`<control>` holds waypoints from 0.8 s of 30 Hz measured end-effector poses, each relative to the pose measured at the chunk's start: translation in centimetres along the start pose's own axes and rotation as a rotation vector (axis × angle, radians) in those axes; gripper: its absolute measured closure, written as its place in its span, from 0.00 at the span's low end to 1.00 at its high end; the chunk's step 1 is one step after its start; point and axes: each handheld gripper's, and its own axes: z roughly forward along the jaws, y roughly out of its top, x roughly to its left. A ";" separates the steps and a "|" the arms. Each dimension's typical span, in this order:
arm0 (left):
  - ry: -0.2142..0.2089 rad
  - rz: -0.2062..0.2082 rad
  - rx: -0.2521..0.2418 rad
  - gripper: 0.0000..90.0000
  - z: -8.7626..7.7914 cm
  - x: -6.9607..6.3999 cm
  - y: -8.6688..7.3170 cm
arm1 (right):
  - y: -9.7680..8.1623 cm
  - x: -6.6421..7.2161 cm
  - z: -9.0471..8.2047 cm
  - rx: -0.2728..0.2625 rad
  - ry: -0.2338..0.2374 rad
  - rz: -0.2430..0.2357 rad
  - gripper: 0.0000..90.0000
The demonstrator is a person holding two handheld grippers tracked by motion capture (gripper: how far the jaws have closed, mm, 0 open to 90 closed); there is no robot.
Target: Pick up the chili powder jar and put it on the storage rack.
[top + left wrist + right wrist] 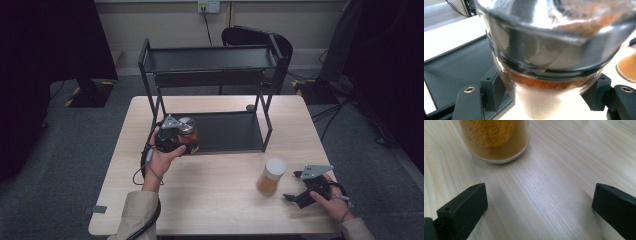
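My left gripper (184, 139) is clamped on the jar of red spice (189, 134), its jaws pressing the glass body from both sides just under the metal lid (554, 37). In the left gripper view the jar looms right in front of the camera, with the reddish powder showing below the lid's rim. In the high view the jar sits at about ten o'clock on the surface (215, 200), right at the front left corner of the black rack's (210, 65) lower shelf (235, 132).

The relation that matters is jar to shelf. The shelf lies from twelve to one o'clock of my left gripper, only a short reach ahead. The jar's long axis stands close to upright, lid on top. I judge the next move to be a carry forward and slightly to the right, keeping that axis vertical so the base lands flat on the shelf. The rack's front left post stands just beside the jar, so I would need to clear it.

My right gripper (296, 192) rests at about four o'clock on the surface with its jaws spread and nothing between them. The jar of yellow powder (270, 176) stands upright at its ten o'clock, near but apart, closer to this hand than to my left. In the right gripper view its base (496, 152) sits ahead of the jaws, toward the left one.
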 end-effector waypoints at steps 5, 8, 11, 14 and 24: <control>-0.002 0.002 -0.006 0.34 -0.4 0.2 1.1 | 0.0 0.0 0.0 0.000 0.000 0.000 0.00; 0.004 0.004 -0.010 0.34 -0.7 0.3 1.7 | 0.0 0.0 0.0 0.000 0.000 0.000 0.00; 0.010 0.006 -0.008 0.34 -1.0 0.3 2.3 | 0.0 0.0 0.0 0.000 0.000 0.001 0.00; 0.013 0.015 -0.006 0.34 -1.2 0.3 2.8 | 0.0 0.0 0.0 0.000 0.000 0.000 0.00; 0.009 0.017 -0.014 0.34 -1.8 0.5 4.9 | 0.0 0.0 0.0 0.000 0.000 0.000 0.00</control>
